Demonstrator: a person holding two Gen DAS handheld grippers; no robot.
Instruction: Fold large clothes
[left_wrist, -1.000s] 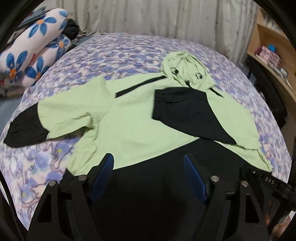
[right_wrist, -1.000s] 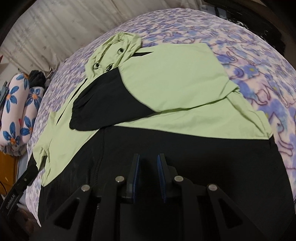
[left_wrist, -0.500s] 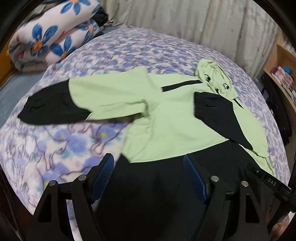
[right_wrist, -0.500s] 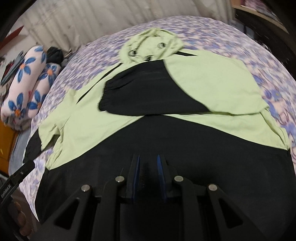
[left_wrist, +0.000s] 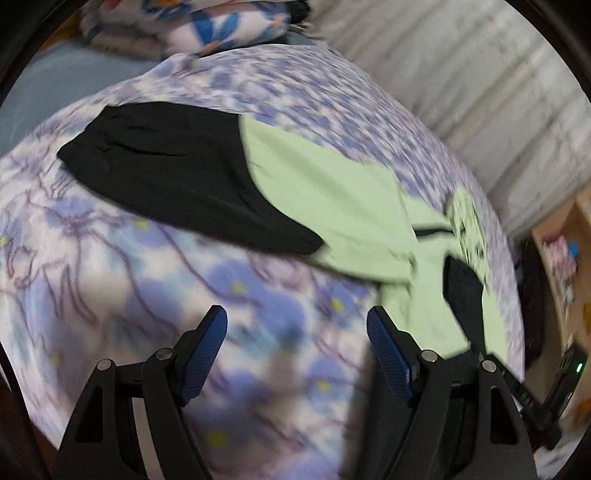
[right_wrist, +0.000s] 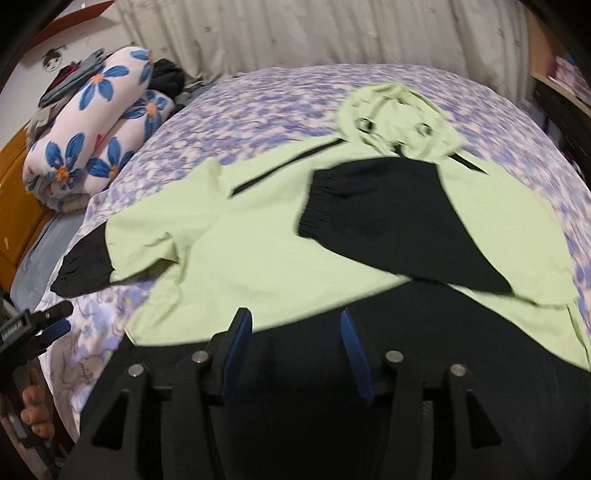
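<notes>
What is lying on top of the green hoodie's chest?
One black sleeve end, folded across the hoodie, ending just below the hood. The fabric beneath it is hidden.

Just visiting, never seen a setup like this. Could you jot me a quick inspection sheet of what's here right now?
Surface: bed, purple floral cover.
Job's things: hoodie lying flat; one sleeve folded across its chest, other sleeve spread out sideways.
Clutter: rolled floral quilt, dark clothes behind it.
Grippers: left gripper open, empty; right gripper open, empty.
Cables: nothing seen.
Surroundings: curtain, wooden shelf.
</notes>
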